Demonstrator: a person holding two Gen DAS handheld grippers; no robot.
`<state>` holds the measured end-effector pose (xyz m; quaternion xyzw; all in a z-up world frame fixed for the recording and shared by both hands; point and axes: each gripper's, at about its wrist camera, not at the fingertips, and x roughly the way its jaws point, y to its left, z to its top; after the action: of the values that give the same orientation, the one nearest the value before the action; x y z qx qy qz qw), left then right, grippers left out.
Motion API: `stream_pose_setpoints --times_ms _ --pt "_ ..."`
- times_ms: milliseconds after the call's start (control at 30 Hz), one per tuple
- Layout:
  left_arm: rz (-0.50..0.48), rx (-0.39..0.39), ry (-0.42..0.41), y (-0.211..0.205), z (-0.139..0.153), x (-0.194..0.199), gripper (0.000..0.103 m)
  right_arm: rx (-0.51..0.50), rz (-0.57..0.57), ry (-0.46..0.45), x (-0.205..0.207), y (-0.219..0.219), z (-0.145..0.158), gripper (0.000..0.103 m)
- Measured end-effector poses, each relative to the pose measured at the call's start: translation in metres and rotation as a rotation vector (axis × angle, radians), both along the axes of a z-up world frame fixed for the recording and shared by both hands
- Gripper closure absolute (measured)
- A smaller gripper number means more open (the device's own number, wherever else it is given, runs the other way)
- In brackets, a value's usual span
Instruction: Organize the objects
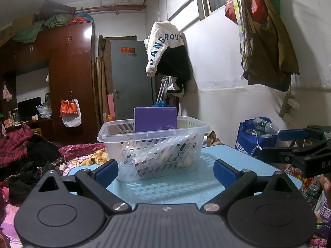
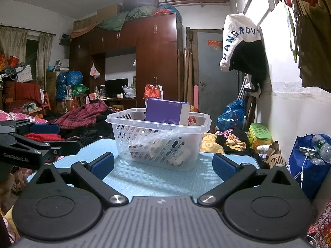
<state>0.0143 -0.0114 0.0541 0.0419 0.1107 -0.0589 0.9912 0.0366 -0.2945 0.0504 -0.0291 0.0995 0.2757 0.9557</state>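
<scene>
Left gripper (image 1: 165, 172): jaws spread wide, blue pads (image 1: 106, 172) on either side of the near end of the basket, nothing between them; it hangs low over the near part of the light blue table (image 1: 238, 159). Right gripper (image 2: 163, 165): likewise wide apart and holding nothing, over the near edge of the same table, with the basket straight ahead. Each gripper shows in the other's view, at the outer margin, off to the side of the table. Clear plastic basket (image 1: 153, 144) with slotted walls stands upright on the table, just beyond both sets of fingertips and touching neither. Purple box (image 1: 155, 119) stands upright inside the basket, its top rising above the rim, toward the back; from the right wrist view a white side panel shows on the box (image 2: 167, 112). Smaller pale items lie at the basket bottom, seen only through the slots; cannot tell what they are. Behind the table: white and black garment (image 1: 165, 47) with blue lettering hanging on the wall, grey door (image 1: 130, 78), dark red wardrobe (image 1: 70, 72), heaped clothing (image 2: 82, 113) on the bed to the left.
</scene>
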Motion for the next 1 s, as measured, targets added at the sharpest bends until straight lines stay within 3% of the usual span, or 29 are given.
stream_pose_setpoints --times_ms 1000 --pt "-0.002 -0.003 0.004 -0.0002 -0.0014 0.0005 0.003 0.005 -0.009 0.005 -0.0017 -0.0017 -0.002 0.0"
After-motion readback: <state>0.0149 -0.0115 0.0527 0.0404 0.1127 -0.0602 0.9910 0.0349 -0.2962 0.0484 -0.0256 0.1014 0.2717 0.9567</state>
